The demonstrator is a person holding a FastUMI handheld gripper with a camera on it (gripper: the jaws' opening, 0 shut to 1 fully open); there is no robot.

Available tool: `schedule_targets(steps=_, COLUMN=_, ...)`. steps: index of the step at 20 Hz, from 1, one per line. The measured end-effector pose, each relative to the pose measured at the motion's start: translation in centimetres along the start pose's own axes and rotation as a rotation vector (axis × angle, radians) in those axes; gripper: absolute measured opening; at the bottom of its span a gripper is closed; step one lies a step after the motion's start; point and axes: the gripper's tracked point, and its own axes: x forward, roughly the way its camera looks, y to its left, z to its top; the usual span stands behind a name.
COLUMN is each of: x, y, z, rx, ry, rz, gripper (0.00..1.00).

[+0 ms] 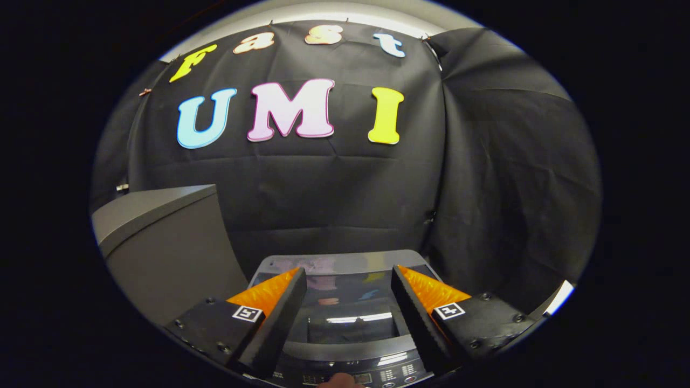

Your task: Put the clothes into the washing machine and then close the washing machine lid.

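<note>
Glossy, seemingly glass washing machine lid

My tongs stand open over the washing machine's shut lid, nothing between them. A grey cabinet blocks the left; black cloth wall closes off ahead.

washing machine front cut off below control panel; tongs apart, partly covering lid.

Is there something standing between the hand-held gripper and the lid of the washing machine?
Nothing visible does. The hand-held gripper has its fingers open and empty, right over the glossy lid. The lid seems to lie down, covering the opening where clothes must go. The grey cabinet stands aside.
</note>
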Motion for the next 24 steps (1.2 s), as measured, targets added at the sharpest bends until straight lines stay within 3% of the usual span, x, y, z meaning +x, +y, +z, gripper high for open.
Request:
schedule_targets(steps=3, x=-1.4, y=0.2, z=0.9, rx=0.044, ry=-0.033, rz=-0.009, gripper=1.00)
schedule_targets(steps=10, x=-3.3, y=3.0, z=5.7, rx=-0.035, ry=-0.086, rz=-0.003, gripper=1.00)
schedule_targets(steps=24, x=-11.2, y=12.9, z=15.2, rx=-0.061, ry=-0.208, rz=-0.036, gripper=0.99)
